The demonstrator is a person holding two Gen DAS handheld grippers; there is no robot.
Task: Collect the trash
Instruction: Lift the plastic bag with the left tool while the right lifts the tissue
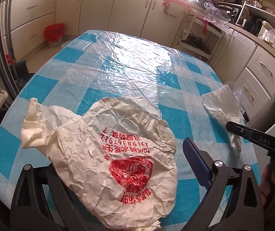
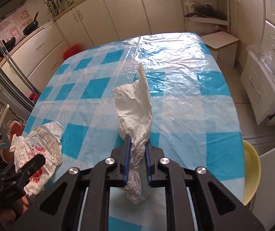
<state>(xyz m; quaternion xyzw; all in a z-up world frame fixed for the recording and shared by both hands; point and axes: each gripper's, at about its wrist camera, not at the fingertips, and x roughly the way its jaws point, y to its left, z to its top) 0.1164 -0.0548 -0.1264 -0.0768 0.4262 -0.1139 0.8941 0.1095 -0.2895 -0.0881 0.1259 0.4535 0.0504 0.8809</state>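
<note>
- Trash in the left wrist view: a crumpled printed plastic bag [image 1: 118, 154] lies loose on the checked table [image 1: 118, 73], between the wide-spread jaws of the left gripper [image 1: 106, 165], not yet picked up.
- Right wrist view: the right gripper [image 2: 137, 154] is clenched on a white crumpled tissue [image 2: 135, 105], lifted off the table. I judge one piece secured, none binned yet.

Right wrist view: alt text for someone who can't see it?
The right claw is shut on a crumpled white paper napkin, lifted over a table covered in blue-and-white checked cloth under clear plastic. At lower left, a creased cream plastic bag with red print lies beside the left claw.
</note>
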